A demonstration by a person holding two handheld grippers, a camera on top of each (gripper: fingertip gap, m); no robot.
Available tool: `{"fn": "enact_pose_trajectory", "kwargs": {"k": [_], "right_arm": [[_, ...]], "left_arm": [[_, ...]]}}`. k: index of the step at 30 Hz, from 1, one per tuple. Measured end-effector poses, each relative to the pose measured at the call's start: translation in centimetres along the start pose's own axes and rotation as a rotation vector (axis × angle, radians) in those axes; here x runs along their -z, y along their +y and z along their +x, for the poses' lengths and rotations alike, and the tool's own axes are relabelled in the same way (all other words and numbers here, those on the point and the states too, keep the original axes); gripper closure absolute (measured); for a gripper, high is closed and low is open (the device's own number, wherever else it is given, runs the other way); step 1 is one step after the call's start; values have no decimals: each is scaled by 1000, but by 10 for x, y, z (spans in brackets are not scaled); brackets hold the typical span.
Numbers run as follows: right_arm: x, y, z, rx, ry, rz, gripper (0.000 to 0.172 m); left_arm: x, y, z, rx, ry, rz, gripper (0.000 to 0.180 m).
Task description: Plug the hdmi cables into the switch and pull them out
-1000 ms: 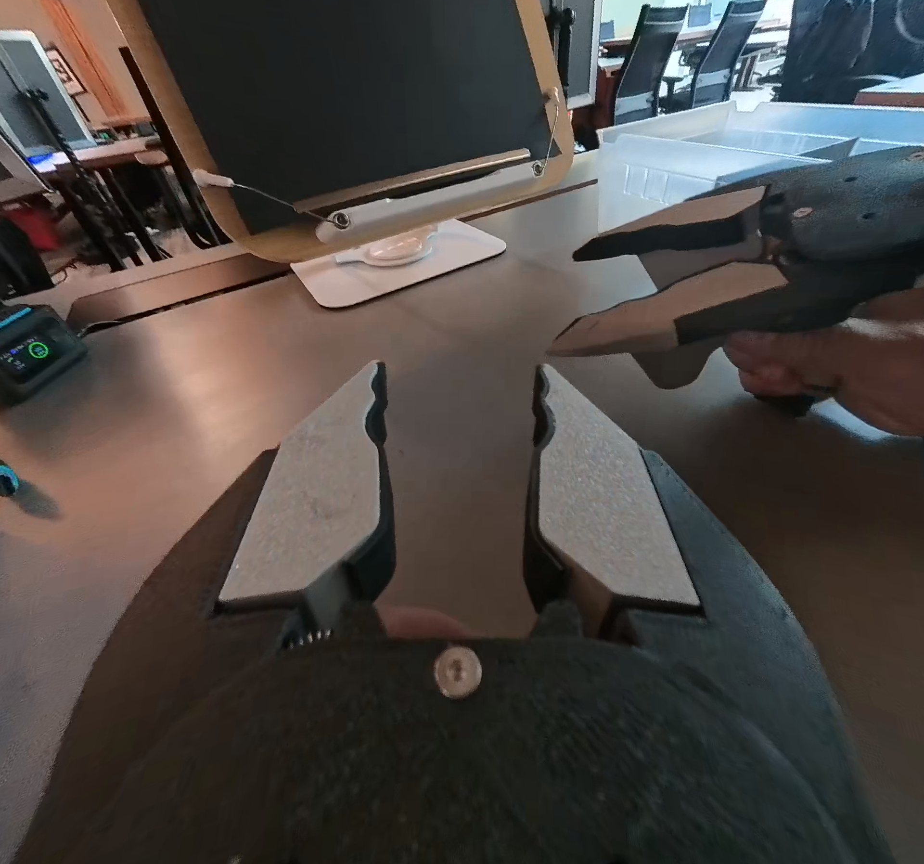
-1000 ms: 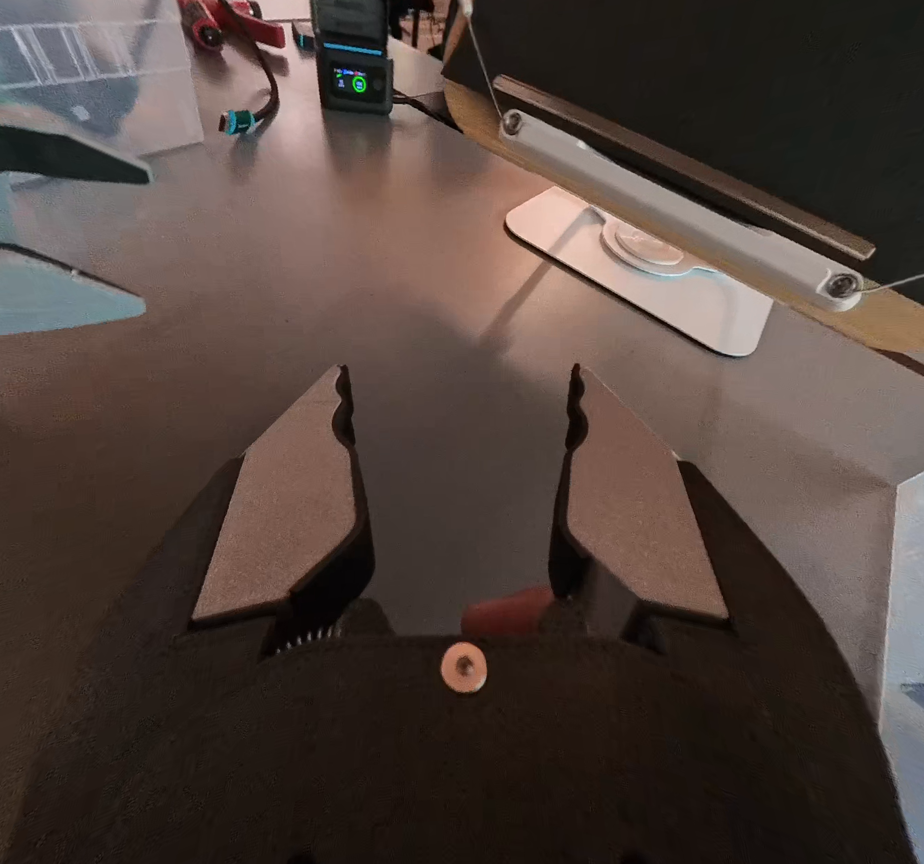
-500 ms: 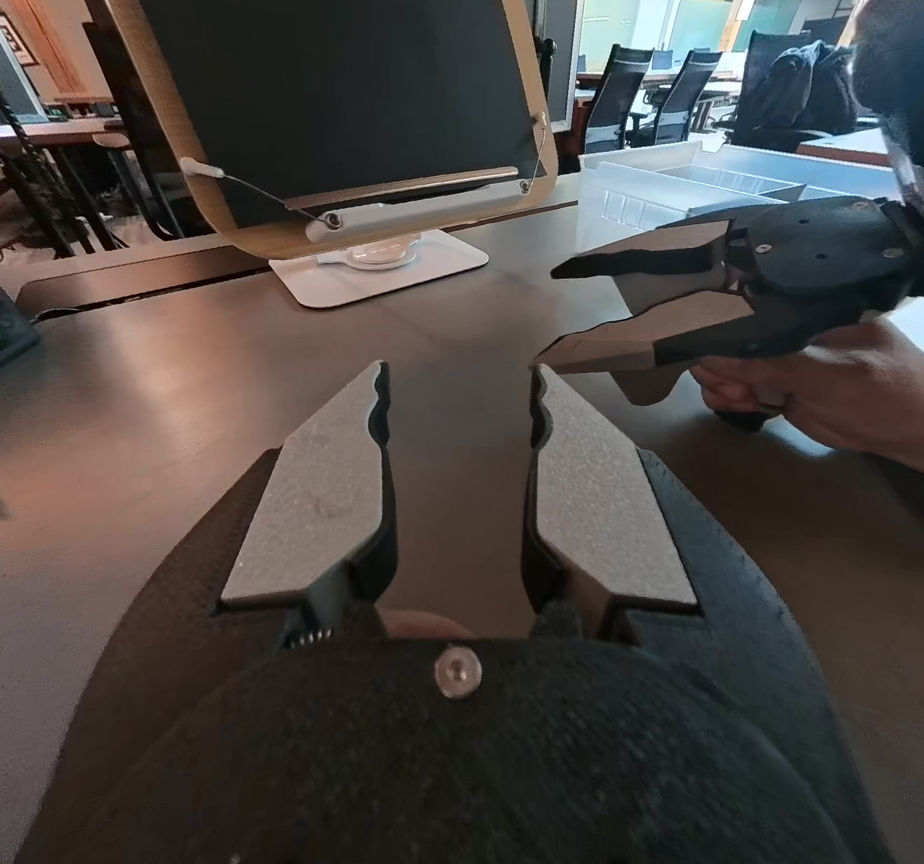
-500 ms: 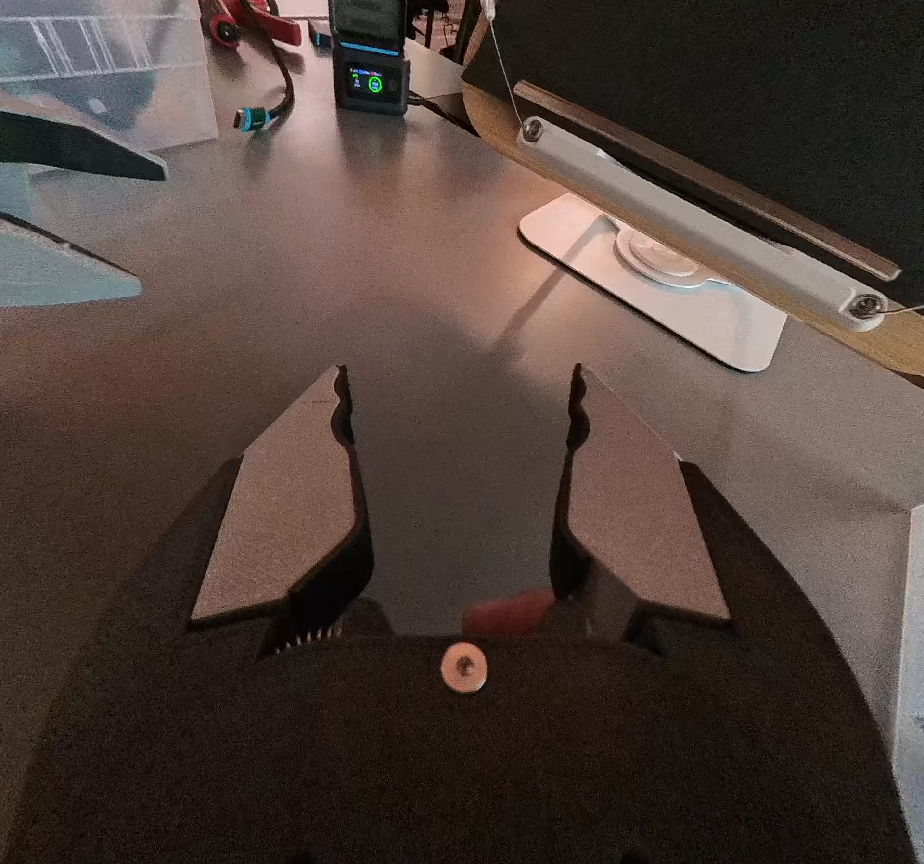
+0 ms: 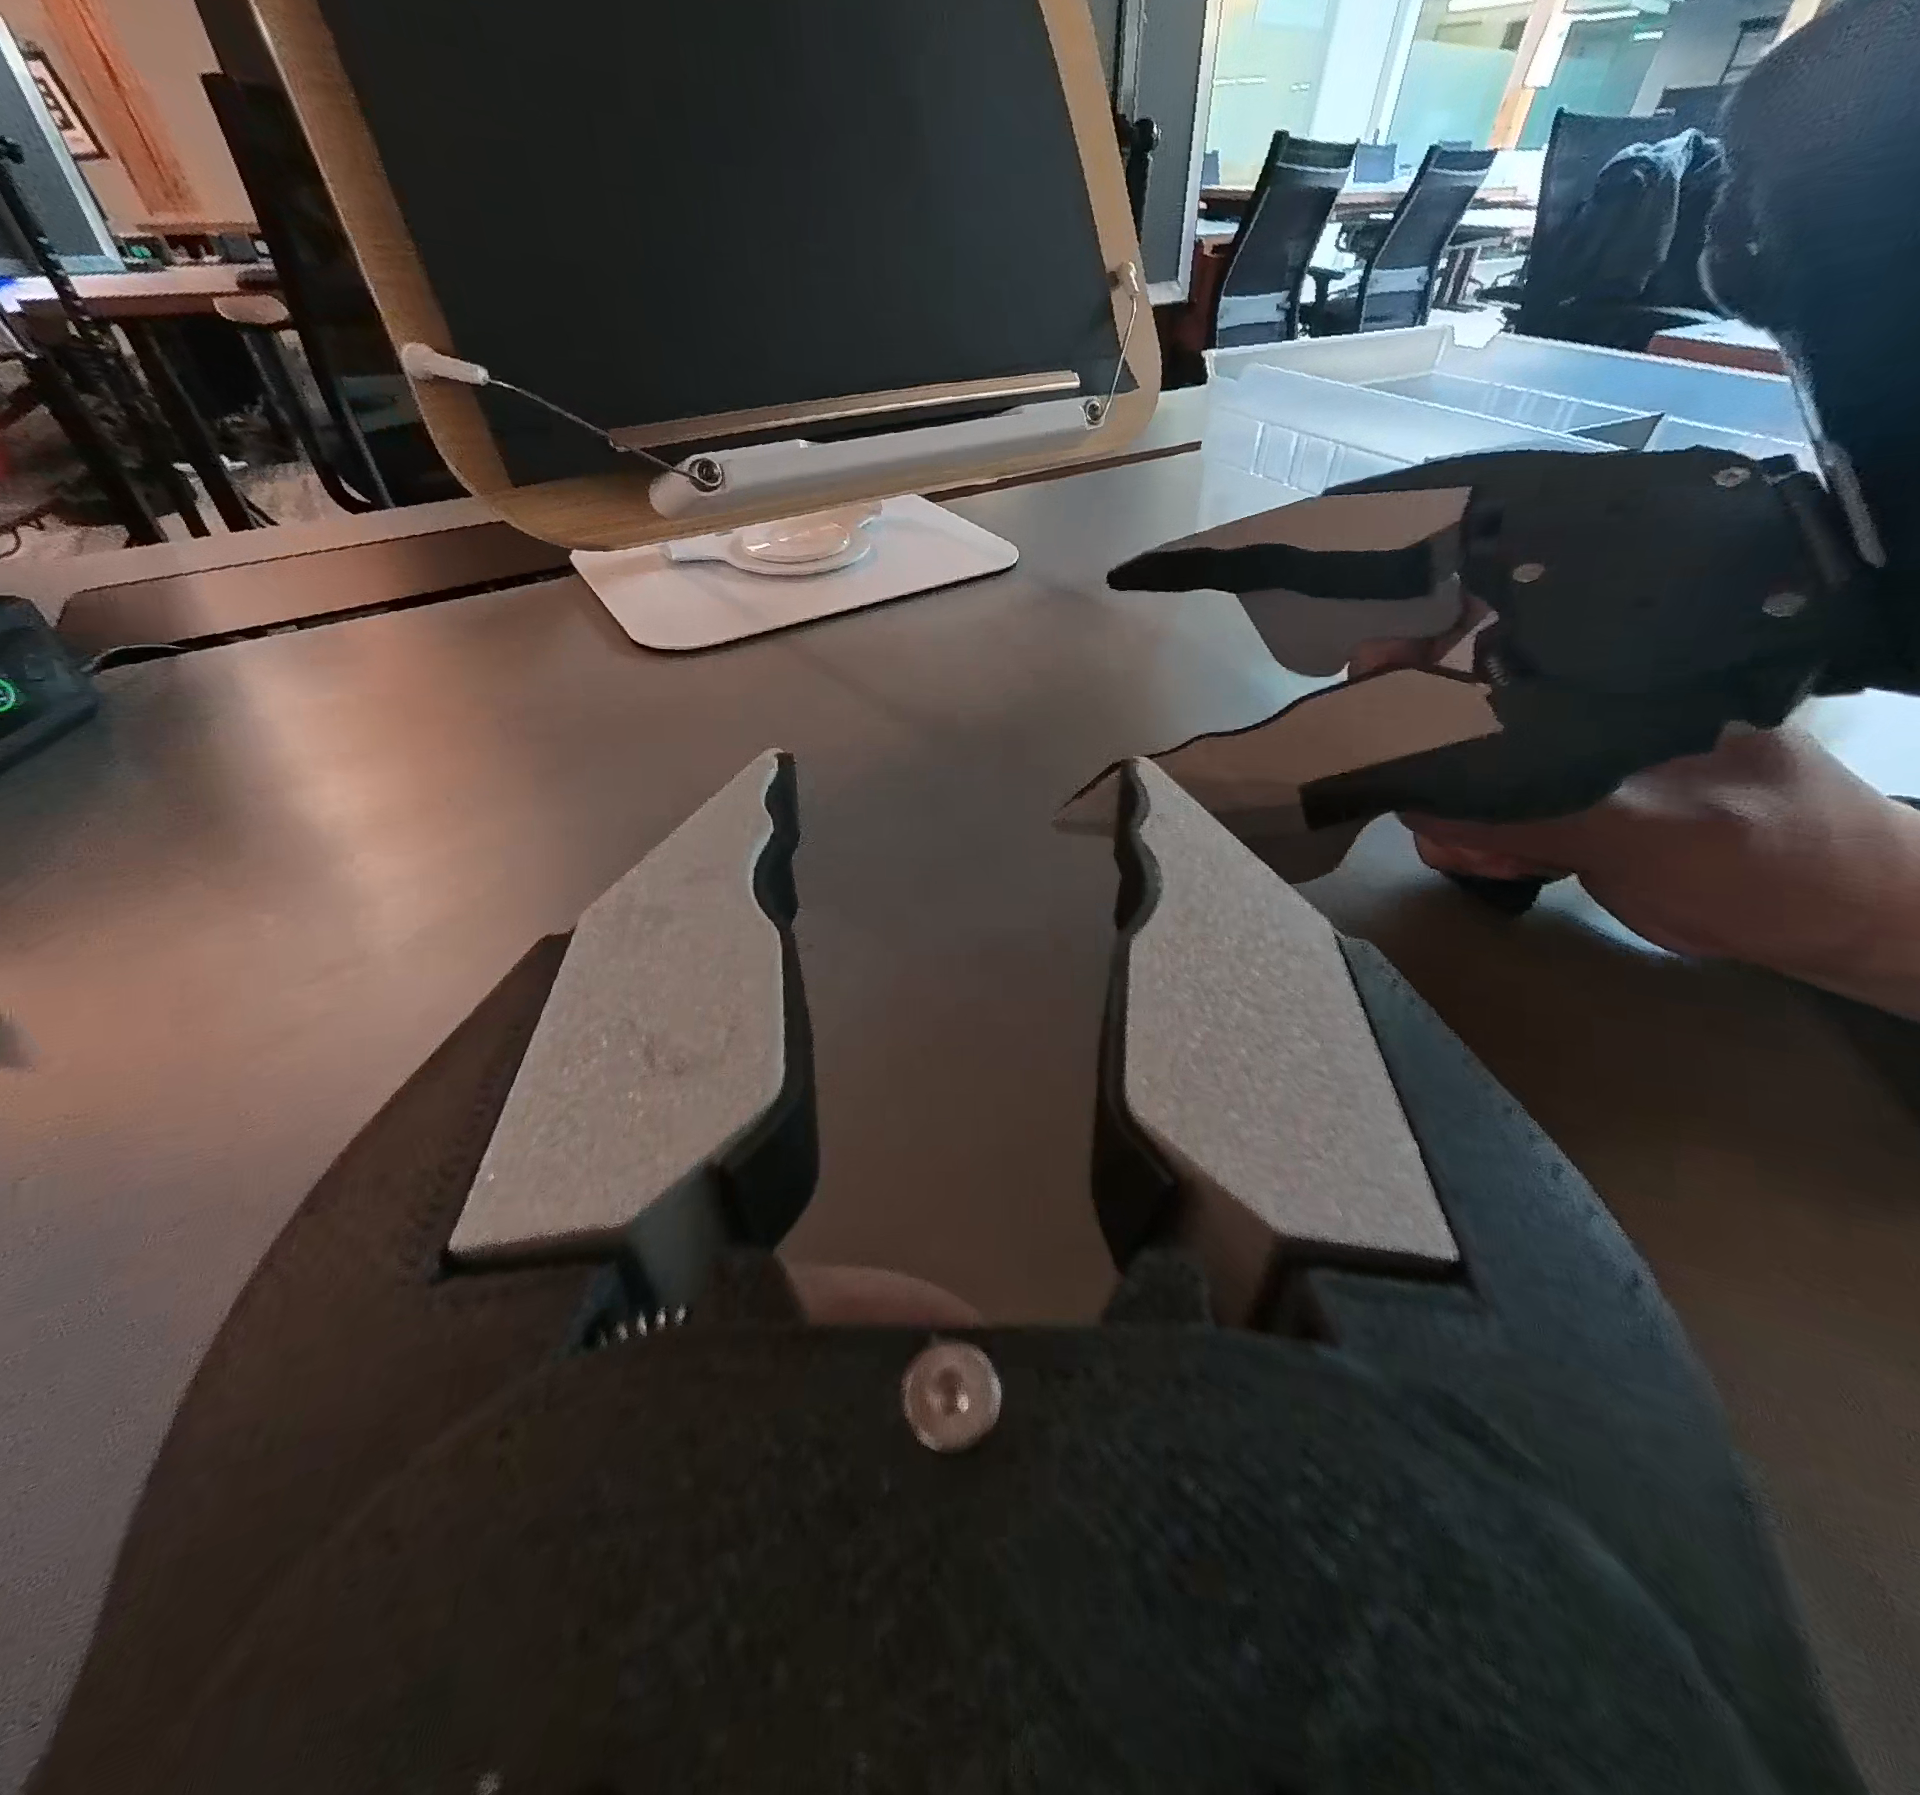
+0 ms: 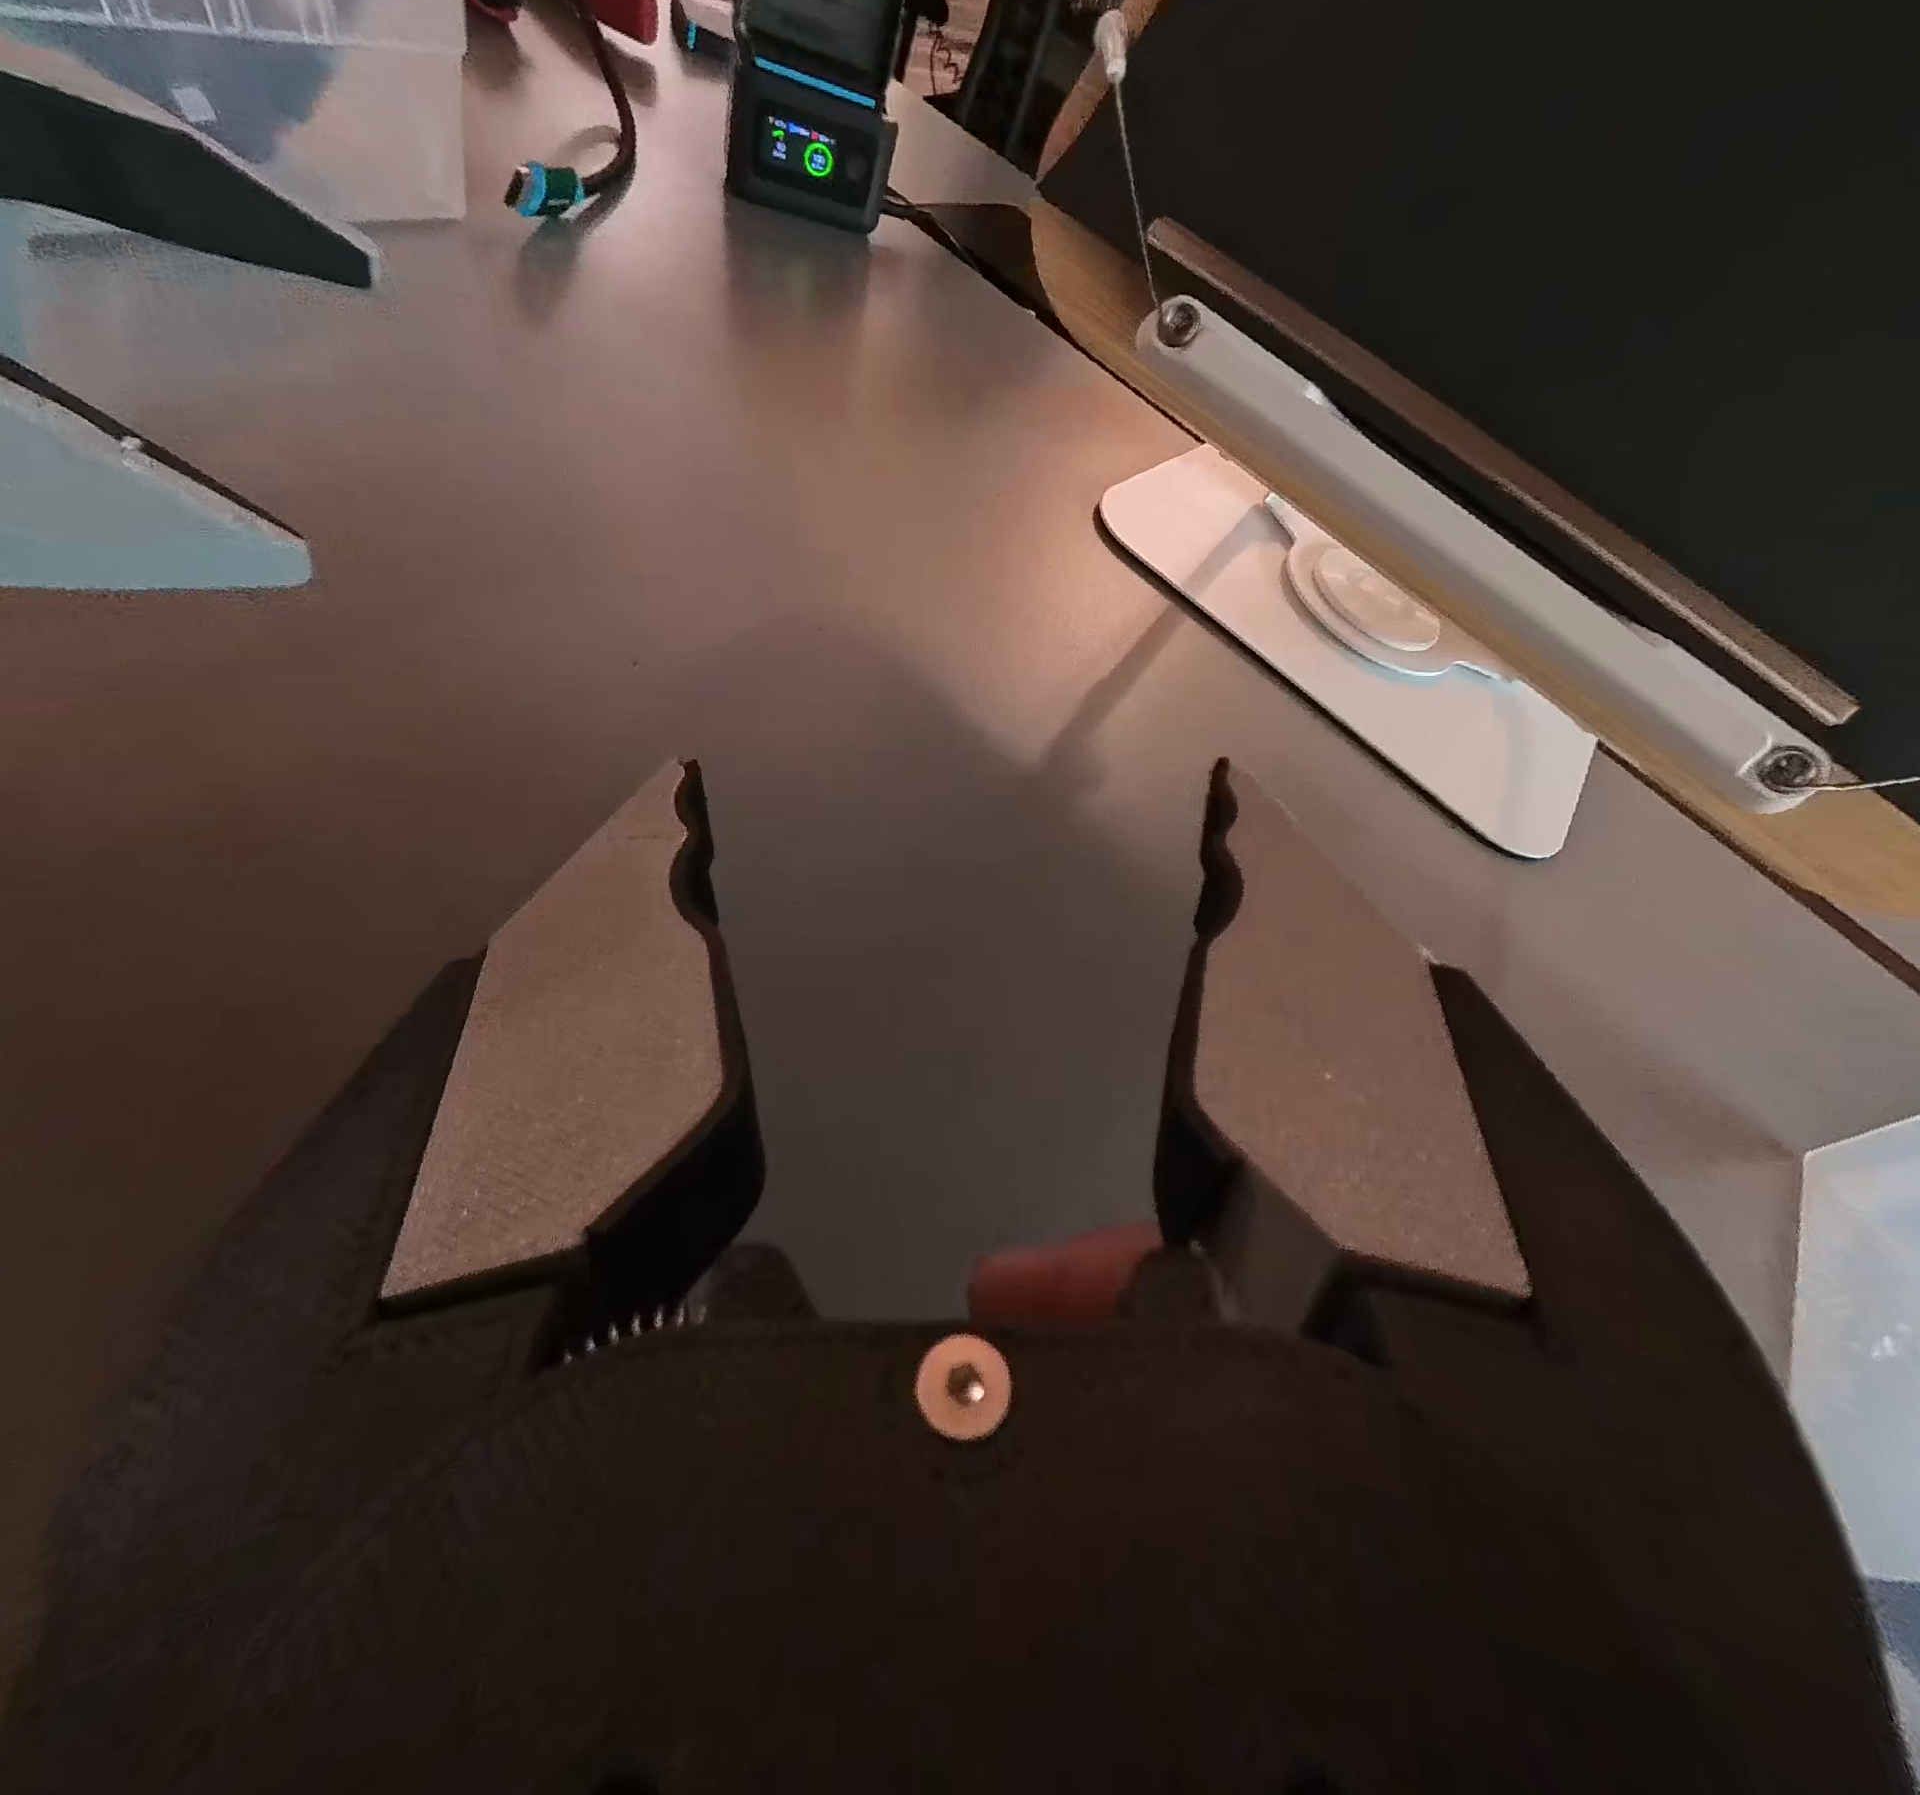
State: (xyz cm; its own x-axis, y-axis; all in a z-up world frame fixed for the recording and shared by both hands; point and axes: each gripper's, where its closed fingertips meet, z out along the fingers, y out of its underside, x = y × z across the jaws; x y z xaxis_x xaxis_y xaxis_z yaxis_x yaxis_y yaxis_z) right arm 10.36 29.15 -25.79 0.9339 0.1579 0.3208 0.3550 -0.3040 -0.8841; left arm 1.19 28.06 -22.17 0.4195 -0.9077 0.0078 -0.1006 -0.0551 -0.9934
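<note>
Teal-tipped cable (image 6: 551, 187): one; switch (image 6: 816, 145): one; grippers: two.

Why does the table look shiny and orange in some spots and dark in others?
Left wrist view: a warm orange glare on the table, with window light behind. Right wrist view: the same glow near the white stand base, and a dark shadow ahead of the open right gripper. Both views bend straight edges near the borders.

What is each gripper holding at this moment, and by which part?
Nothing is held. The left gripper and the right gripper both stand open, with only the bare table between their fingers.
</note>
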Motion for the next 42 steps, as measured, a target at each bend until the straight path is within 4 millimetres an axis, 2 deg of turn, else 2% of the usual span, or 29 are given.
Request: {"fn": "enact_pose_trajectory", "kwargs": {"k": [3, 5, 7, 9, 11, 13, 15, 17, 19, 21, 24, 27, 32, 33, 34, 35, 38, 42], "right_arm": [[1, -1, 0, 15, 15, 7, 79], [2, -2, 1, 16, 20, 13, 79], [3, -2, 0, 12, 14, 14, 79], [4, -2, -1, 4, 7, 17, 80], [4, -1, -1, 0, 1, 14, 80], [4, -1, -2, 1, -1, 9, 80], [4, -1, -3, 4, -3, 7, 80], [5, -1, -5, 6, -2, 7, 79], [6, -1, -5, 5, -1, 6, 79], [6, 0, -4, -2, -1, 3, 78], [7, 1, -3, -19, -6, 3, 77], [7, 1, -3, -30, -17, 2, 77], [5, 3, -6, -16, -31, -17, 76], [5, 3, -7, -10, -30, -17, 77], [5, 2, -7, -4, -29, -15, 77], [5, 2, -8, 1, -28, -13, 77], [6, 2, -10, 5, -33, -13, 78], [6, 2, -11, 14, -35, -17, 78]], "left_arm": [[6, 5, 3, 7, 0, -45, 119], [18, 3, 9, 31, 27, -101, 114], [42, -27, 12, 50, 38, -93, 109], [73, -78, 7, 14, 31, -31, 114], [99, -122, -22, -97, -60, -46, 143], [116, -158, -77, -171, -218, -92, 145], [120, -174, -144, -172, -360, -195, 140], [115, -160, -207, -105, -447, -363, 126], [107, -127, -258, -7, -501, -527, 123], [98, -89, -292, 103, -520, -650, 125], [93, -40, -323, 197, -560, -789, 126], [89, -8, -333, 252, -546, -892, 124], [81, 18, -341, 270, -520, -985, 128], [79, 22, -341, 281, -512, -992, 131], [77, 25, -342, 291, -502, -990, 146], [76, 25, -342, 303, -492, -981, 159], [71, 16, -339, 335, -449, -923, 166], [66, -19, -333, 310, -405, -807, 174]]}}
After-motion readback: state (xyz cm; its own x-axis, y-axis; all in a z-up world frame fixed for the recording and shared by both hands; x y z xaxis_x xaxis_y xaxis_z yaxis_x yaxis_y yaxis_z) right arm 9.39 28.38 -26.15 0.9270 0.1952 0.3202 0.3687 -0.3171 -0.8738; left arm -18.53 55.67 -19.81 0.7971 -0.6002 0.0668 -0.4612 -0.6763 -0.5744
